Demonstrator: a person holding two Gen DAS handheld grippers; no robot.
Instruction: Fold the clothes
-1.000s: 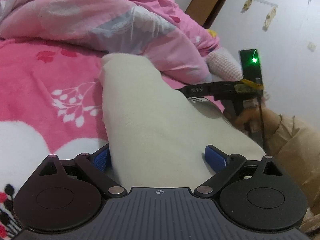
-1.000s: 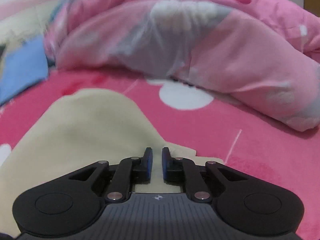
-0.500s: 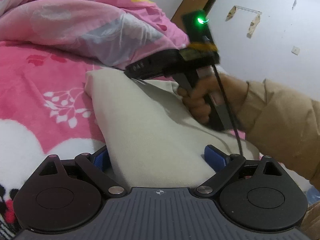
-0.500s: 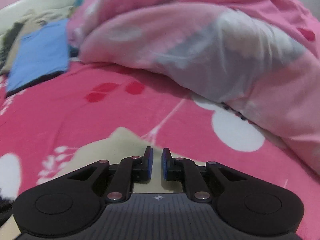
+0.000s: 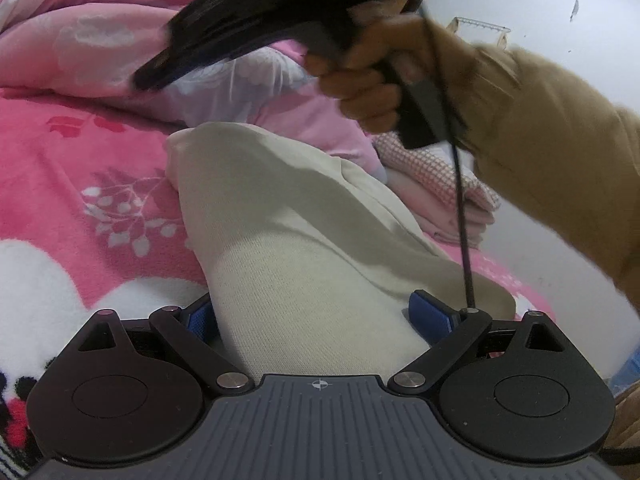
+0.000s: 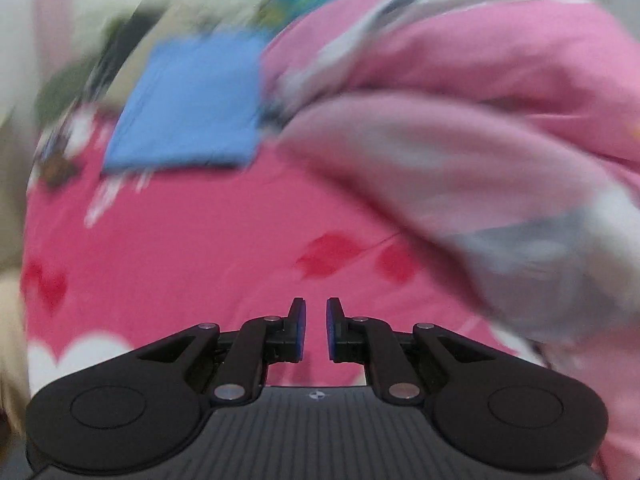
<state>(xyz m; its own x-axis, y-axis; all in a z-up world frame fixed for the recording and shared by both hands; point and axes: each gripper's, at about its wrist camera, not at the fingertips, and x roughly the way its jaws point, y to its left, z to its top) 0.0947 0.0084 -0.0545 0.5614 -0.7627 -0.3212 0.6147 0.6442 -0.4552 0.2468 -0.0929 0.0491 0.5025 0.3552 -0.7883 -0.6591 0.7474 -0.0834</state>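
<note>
The cream garment (image 5: 304,240) lies folded on the pink blanket (image 5: 68,184), running from the near edge of the left wrist view away toward the rumpled pink duvet (image 5: 80,48) heaped behind it. The left gripper (image 5: 316,316) sits low at the near end of the cream garment with its blue pads (image 5: 430,314) spread wide; the knit fabric bulges up between them, and it cannot be told whether either pad presses the cloth. Above the far end of the cream garment, the right gripper (image 6: 316,330) shows in the left wrist view as a blurred black body gripped by a hand (image 5: 368,80) in a tan sleeve (image 5: 552,152), lifted clear of the fabric. In its own view, its fingers stand close together with a narrow gap and nothing between them, pointing over bare pink blanket. Beyond the cream garment, on the side away from the left gripper, a folded blue cloth (image 6: 192,104) rests on the pink blanket beside the duvet. To the right of the cream garment lies a pink checked textile (image 5: 436,172).
</note>
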